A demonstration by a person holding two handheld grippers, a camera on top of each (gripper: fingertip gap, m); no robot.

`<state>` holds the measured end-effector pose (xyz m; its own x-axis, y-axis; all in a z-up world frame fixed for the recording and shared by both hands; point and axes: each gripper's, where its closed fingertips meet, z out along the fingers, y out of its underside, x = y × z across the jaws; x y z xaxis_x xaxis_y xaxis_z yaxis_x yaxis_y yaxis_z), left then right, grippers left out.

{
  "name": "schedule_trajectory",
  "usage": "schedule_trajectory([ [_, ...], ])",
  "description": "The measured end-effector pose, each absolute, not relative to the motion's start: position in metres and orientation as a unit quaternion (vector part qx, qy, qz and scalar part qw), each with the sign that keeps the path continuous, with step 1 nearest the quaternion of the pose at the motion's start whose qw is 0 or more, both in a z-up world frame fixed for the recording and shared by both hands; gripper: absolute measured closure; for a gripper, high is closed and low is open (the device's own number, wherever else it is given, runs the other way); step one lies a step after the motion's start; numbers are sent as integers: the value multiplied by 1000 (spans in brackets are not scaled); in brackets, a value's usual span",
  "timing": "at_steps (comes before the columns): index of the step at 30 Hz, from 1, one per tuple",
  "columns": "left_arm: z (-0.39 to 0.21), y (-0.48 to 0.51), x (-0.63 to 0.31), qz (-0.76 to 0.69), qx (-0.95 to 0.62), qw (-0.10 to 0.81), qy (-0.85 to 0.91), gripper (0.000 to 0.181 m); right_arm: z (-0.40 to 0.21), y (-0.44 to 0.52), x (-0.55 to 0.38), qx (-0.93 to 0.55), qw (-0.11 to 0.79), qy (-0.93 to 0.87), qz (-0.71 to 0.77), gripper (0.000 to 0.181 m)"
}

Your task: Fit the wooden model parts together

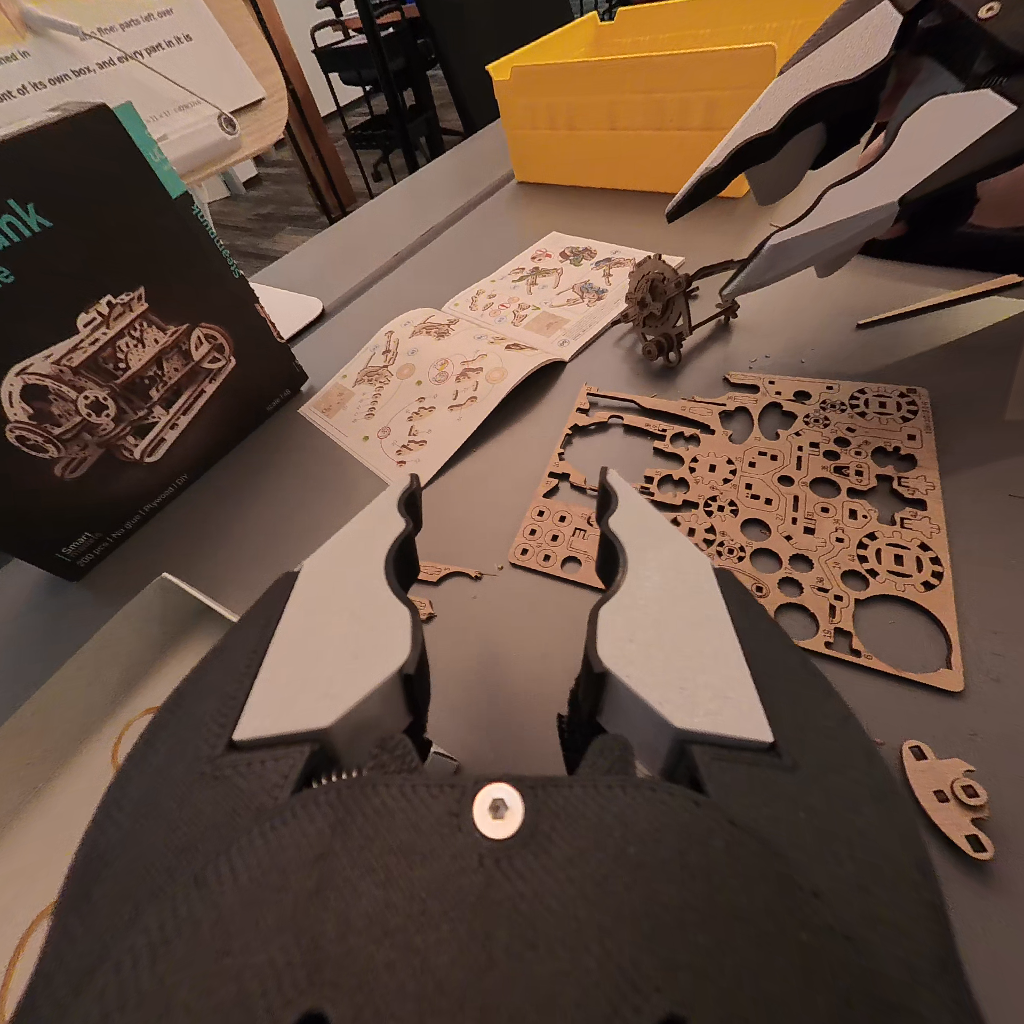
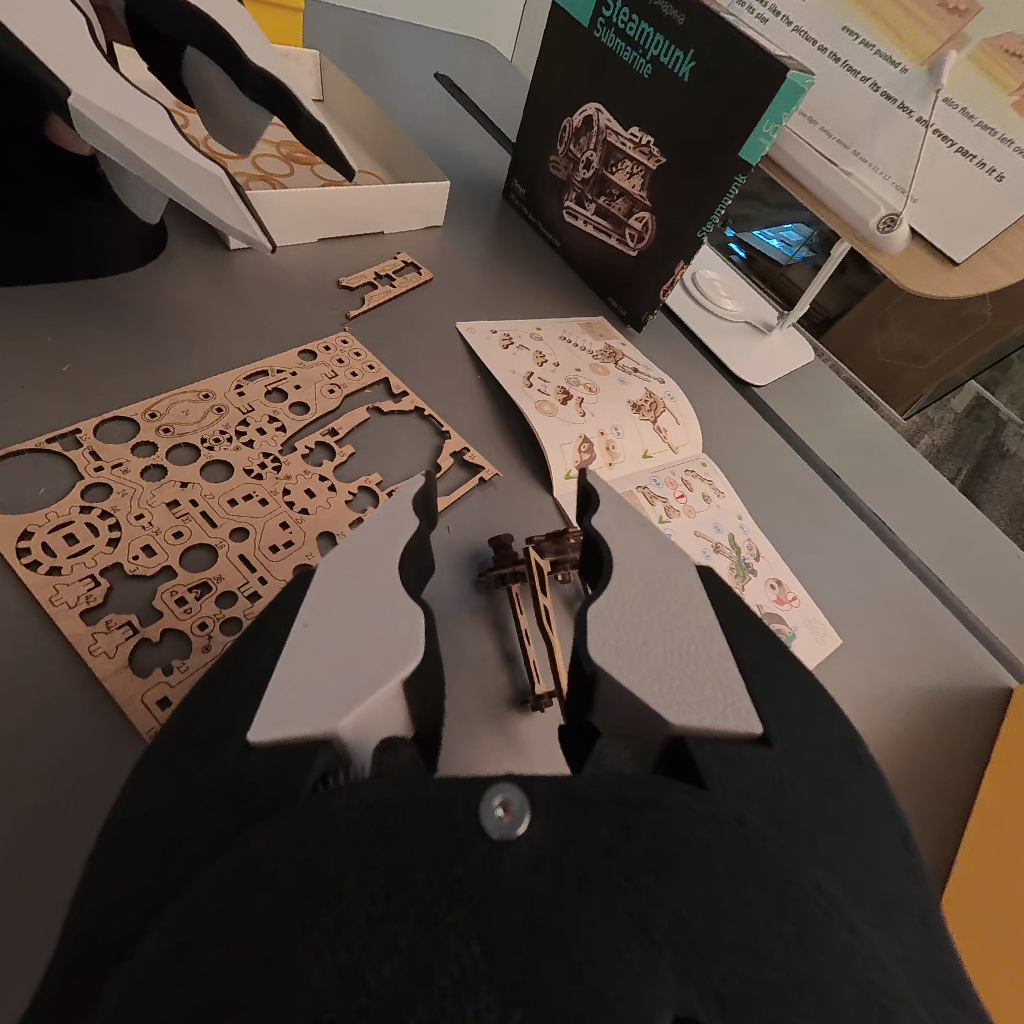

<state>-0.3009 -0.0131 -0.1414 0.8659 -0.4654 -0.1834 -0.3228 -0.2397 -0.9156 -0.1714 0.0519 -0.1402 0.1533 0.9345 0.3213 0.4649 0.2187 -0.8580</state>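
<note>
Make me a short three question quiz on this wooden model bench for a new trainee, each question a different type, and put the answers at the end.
1. True or false: the left gripper is shut on a wooden part.
2. Multiple choice: the dark, partly built wooden assembly lies (A) inside the yellow bin, (B) on the grey table between the right gripper fingers, (C) on top of the model kit box.
3. Fill in: the open instruction booklet lies between the kit box and the laser-cut plywood ____.

Key: 1 false, it is open and holds nothing; 2 B; 3 sheet.
</note>
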Motion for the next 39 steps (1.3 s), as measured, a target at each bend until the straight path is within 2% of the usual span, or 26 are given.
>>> schedule_trajectory([
  [12,-142,-14,-292,-87,-781,564,256,120,-146,52,-175,-580,481,-605,257,136],
  [27,-103,-35,-280,-81,-682,681,253,128,-128,63,-168,-572,529,-543,312,138],
  [33,-102,-29,-293,-85,-695,682,212,127,-119,54,-172,-562,530,-531,347,137],
  [39,-96,-32,-285,-84,-684,685,237,128,-114,47,-180,-522,555,-569,309,136],
])
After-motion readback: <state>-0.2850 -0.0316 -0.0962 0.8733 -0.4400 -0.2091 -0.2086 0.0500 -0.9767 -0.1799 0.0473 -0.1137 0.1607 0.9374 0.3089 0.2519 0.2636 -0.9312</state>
